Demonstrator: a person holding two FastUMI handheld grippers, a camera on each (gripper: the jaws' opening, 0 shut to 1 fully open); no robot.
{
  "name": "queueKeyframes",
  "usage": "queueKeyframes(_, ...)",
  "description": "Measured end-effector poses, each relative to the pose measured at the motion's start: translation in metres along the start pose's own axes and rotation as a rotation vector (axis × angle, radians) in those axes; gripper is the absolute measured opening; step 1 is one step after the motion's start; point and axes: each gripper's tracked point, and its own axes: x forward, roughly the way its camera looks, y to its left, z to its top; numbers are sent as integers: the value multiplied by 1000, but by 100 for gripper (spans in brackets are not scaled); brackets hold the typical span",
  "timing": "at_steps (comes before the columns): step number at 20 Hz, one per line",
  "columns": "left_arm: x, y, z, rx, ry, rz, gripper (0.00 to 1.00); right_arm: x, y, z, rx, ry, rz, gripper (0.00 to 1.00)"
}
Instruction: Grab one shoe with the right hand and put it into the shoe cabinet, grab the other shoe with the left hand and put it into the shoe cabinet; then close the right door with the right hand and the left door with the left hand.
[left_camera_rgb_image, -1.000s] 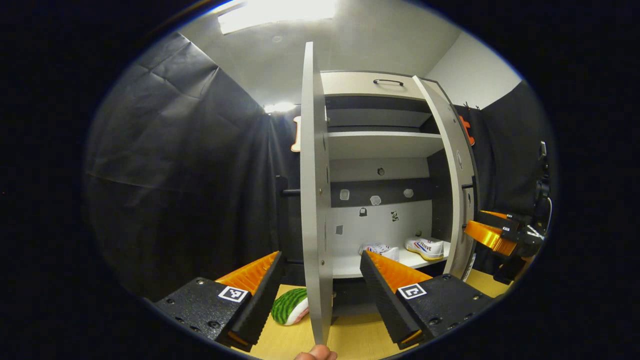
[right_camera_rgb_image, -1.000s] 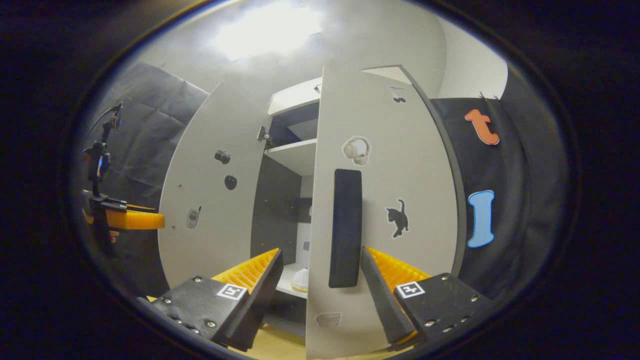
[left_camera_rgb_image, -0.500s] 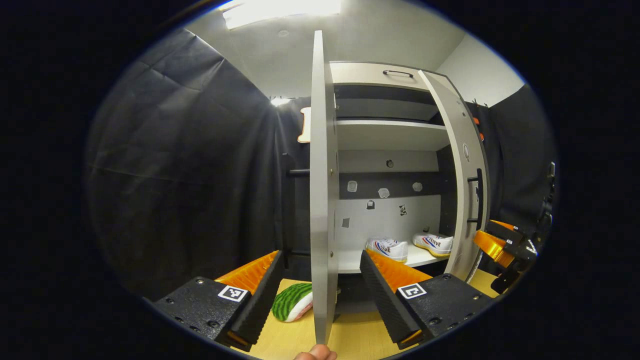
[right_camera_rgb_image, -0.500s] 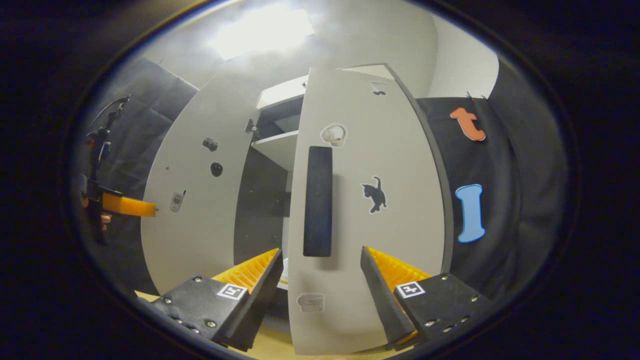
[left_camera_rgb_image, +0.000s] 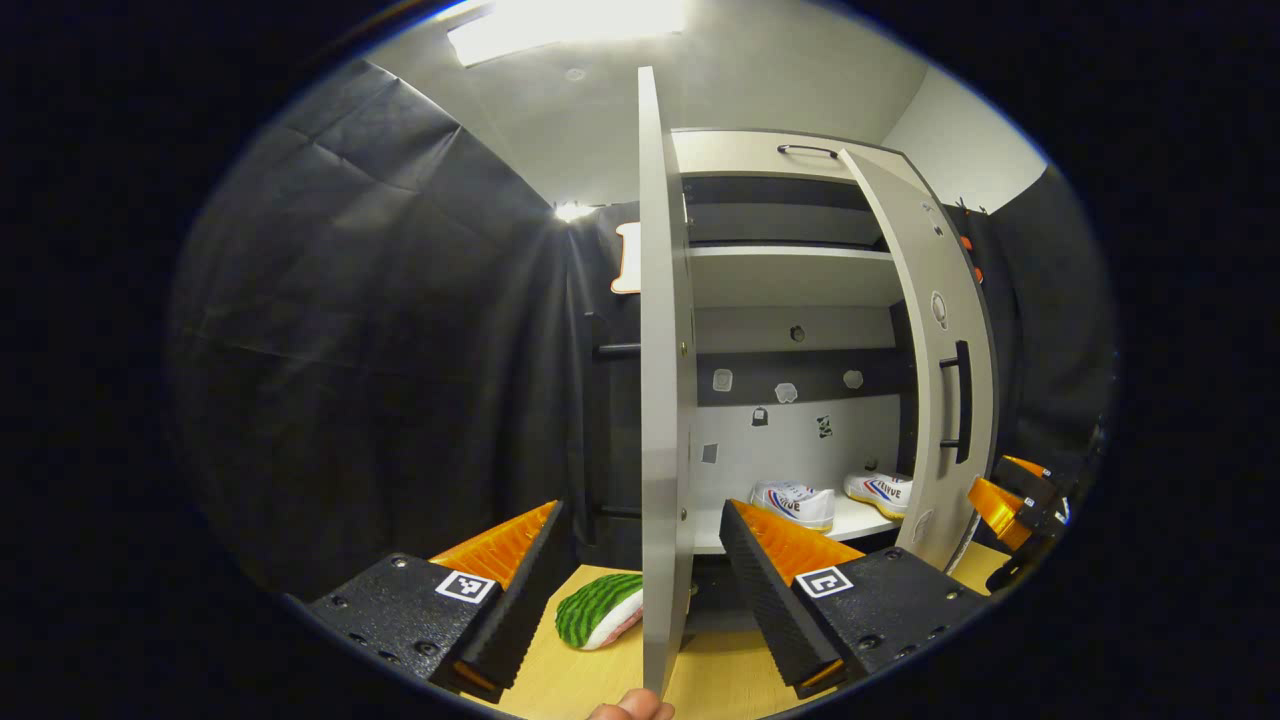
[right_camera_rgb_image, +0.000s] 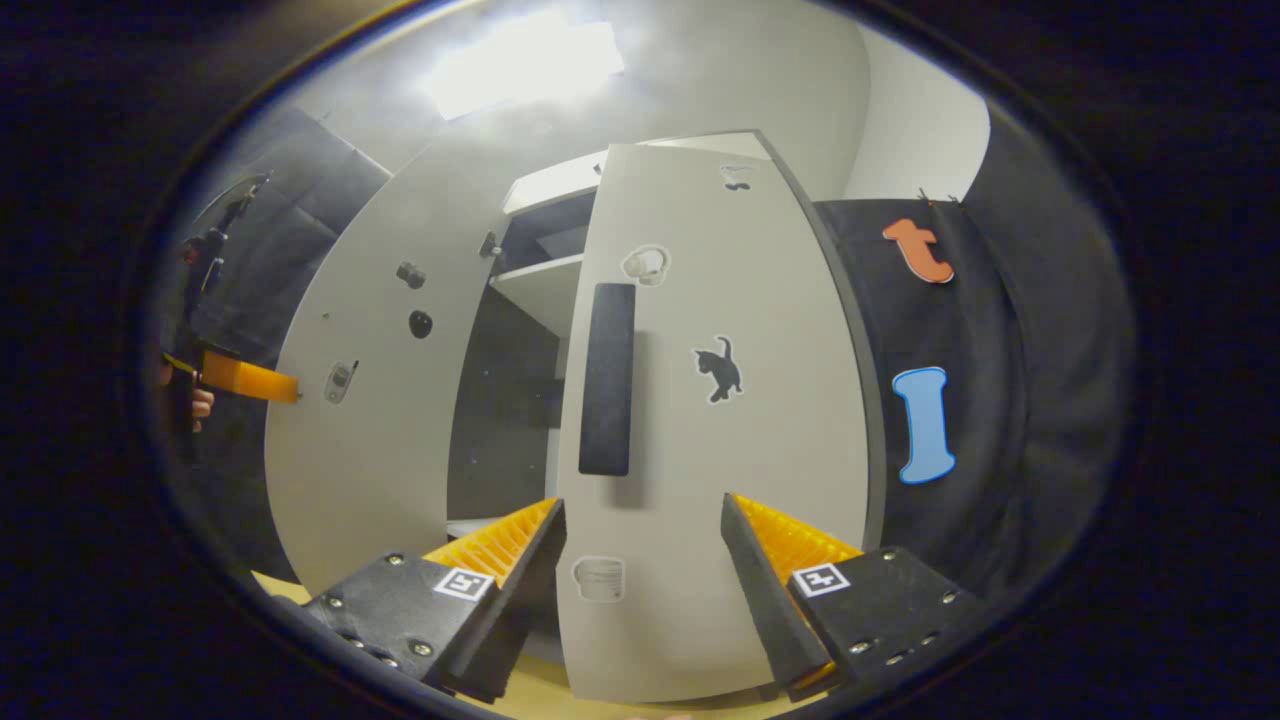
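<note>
Two shoes on the lower shelf of a shoe cabinet (left_camera_rgb_image: 780, 150) whose doors are part-way shut.

Seen edge-on between the parted fingers of the left gripper (left_camera_rgb_image: 640, 560), the left door (left_camera_rgb_image: 662, 400) grips nothing and stands ajar; the right door (right_camera_rgb_image: 700, 450), with its dark handle (right_camera_rgb_image: 608, 378), fronts the spread, empty right gripper (right_camera_rgb_image: 640, 560). Inside, one white shoe (left_camera_rgb_image: 795, 503) lies beside the other shoe (left_camera_rgb_image: 880, 491). A watermelon-patterned toy (left_camera_rgb_image: 598, 610) rests on the wooden floor (left_camera_rgb_image: 590, 680) below the left door.

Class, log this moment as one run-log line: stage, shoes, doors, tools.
stage: closing doors | shoes: both on cabinet shelf | right door: half-closed | left door: open | left tool, right tool: open
</note>
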Motion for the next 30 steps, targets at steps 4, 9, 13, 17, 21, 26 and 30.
queueKeyframes(4,-3,8,0,-2,-15,22,94,-2,0,3,-2,-7,12,93)
queueKeyframes(9,-5,22,0,-24,-27,33,97,-4,5,8,-31,-21,27,93)
queueKeyframes(13,-21,23,7,-18,-43,25,97,-4,7,6,-38,-19,42,93)
queueKeyframes(17,-43,25,28,-6,-102,45,97,-1,9,0,-30,-1,53,91)
queueKeyframes(21,-57,40,56,7,-192,125,98,1,8,-3,-31,8,54,93)
queueKeyframes(26,-58,65,65,14,-239,229,95,-2,10,-3,-31,8,59,93)
queueKeyframes(30,-39,61,45,4,-173,222,89,-4,8,0,-30,2,59,93)
